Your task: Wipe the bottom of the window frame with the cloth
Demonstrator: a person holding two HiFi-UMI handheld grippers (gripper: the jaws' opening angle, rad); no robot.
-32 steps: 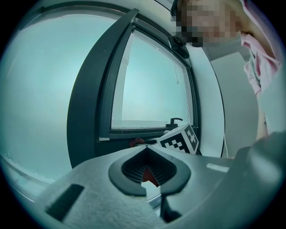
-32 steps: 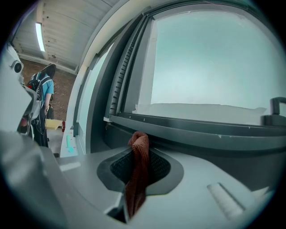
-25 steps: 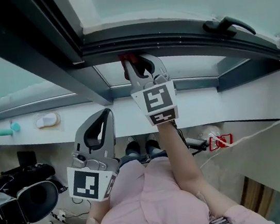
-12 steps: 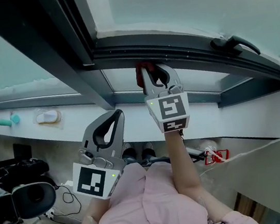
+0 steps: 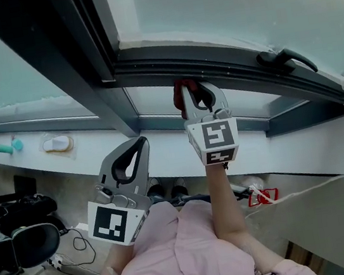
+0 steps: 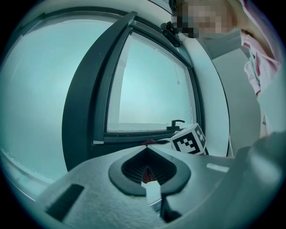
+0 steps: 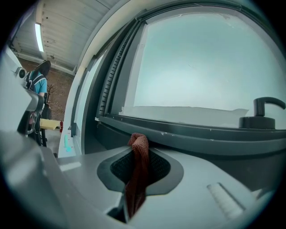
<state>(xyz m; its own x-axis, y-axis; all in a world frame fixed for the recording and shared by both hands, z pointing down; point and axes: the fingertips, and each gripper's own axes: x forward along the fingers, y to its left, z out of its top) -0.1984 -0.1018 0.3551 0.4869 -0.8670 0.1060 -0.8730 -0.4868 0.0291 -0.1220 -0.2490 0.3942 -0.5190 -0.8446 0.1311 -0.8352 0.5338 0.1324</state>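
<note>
A red cloth (image 5: 183, 91) is pinched in my right gripper (image 5: 195, 96), which is shut on it and raised to the dark bottom rail of the window frame (image 5: 224, 58). In the right gripper view the cloth (image 7: 137, 174) hangs out between the jaws, and its bunched tip presses on the bottom rail (image 7: 201, 134). My left gripper (image 5: 134, 144) is held lower and to the left, off the frame, shut and holding nothing. In the left gripper view my left gripper (image 6: 147, 151) points at the window, and the right gripper's marker cube (image 6: 190, 139) shows just beyond it.
A black window handle (image 5: 285, 57) sits on the rail to the right of the cloth. A thick dark mullion (image 5: 84, 63) runs down on the left. The white sill carries a teal object (image 5: 7, 147) and a white one (image 5: 56, 144). A chair (image 5: 37, 240) stands below left.
My right gripper has slid the cloth rightwards along the bottom rail, closer to the handle. The left gripper has stayed shut and low.
</note>
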